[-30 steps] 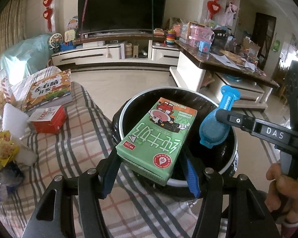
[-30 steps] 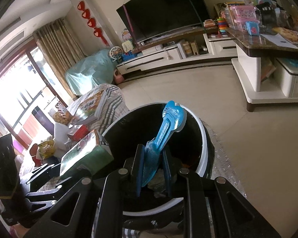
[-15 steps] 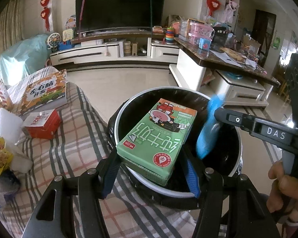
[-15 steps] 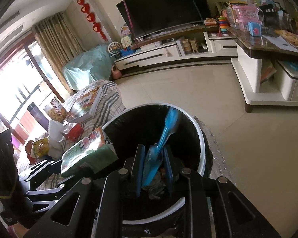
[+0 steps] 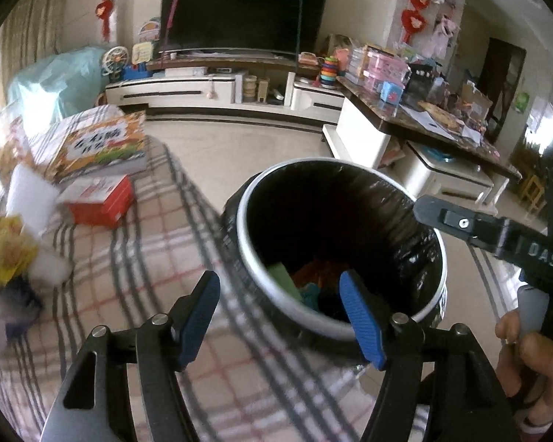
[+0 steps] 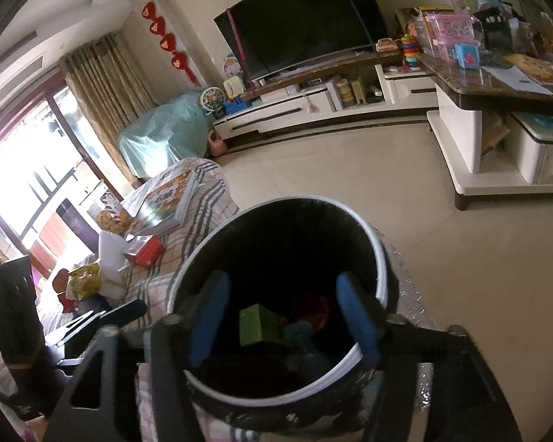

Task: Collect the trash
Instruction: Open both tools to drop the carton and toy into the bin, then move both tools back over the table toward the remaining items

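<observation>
Both tongs stand spread with nothing between their pads. The left tongs (image 5: 280, 313) hang over the near rim of the trash bin (image 5: 247, 254), one blue pad above the plaid cloth (image 5: 158, 243) at 7 o'clock of the bin, the other just inside the rim at 5 o'clock. The right tongs (image 6: 282, 316) sit over the bin's mouth, both pads within the white ring of the rim; in the left view one of their black fingers reaches in from 3 o'clock, above the rim's edge.

Inside the bin, on the black liner's floor, lies the green carton (image 6: 256, 324) tilted among orange and teal scraps (image 5: 315, 276).

The bin stands against the edge of the plaid-covered surface. At 10 o'clock of the bin a red box (image 5: 99, 202), a picture book (image 5: 103, 147) and a yellow snack bag (image 5: 3, 254) lie well apart from the rim. From 12 to 2 o'clock bare floor (image 6: 350, 169) stretches to the TV cabinet (image 5: 188, 88) and the table (image 6: 497, 88).
</observation>
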{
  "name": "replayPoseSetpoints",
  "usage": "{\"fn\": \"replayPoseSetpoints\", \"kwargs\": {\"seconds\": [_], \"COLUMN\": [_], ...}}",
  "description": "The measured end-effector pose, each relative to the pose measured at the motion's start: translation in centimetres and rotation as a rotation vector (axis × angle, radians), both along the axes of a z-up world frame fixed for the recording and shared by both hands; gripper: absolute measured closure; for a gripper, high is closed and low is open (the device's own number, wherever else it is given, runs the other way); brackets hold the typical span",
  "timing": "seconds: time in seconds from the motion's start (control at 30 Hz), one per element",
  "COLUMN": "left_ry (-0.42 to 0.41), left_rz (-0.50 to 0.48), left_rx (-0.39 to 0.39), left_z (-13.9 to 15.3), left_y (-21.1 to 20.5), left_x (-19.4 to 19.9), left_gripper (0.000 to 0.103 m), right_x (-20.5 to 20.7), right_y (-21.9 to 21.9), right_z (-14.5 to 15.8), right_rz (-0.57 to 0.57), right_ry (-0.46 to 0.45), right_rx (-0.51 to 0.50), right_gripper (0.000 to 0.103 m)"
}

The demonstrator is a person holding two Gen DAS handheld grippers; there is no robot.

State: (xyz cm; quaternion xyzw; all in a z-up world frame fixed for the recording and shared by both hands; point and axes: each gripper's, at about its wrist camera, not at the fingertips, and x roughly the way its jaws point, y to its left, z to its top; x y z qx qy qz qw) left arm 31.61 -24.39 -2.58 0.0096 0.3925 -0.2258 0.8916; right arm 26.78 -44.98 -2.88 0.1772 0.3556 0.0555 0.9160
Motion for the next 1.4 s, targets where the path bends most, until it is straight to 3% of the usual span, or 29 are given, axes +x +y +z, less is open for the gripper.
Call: {"fn": "replayPoseSetpoints", "kwargs": {"seconds": [0.27,0.8,1.13,1.4], "left_ry": [0.008,0.019,0.037,0.040], "left_rz": [0.093,0.310,0.400,0.415], "left_rx": [-0.023,-0.045,-0.050,-0.016], "left_z": [-0.6,-0.9,-1.6,-1.6], "left_y": [6.0,17.2,21.8,23.4], "left_x": [-3.5,-9.9,-10.3,-8.7], "left_gripper": [0.035,0.035,0.035,0.035], "right_x": [-1.8,-3.2,-2.3,-1.0], "right_y": [3.7,13.9,18.5,20.7], "right_z": [0.7,-1.1,-2.7,-3.2], "right_rz": [0.048,0.240,0.337,0.372], "right_ry": [-0.029,-0.001,0.032,0.040], "right_rx": [0.031,0.025,-0.002,-0.018], "right_gripper": [0.014,0.014,0.014,0.014]}}
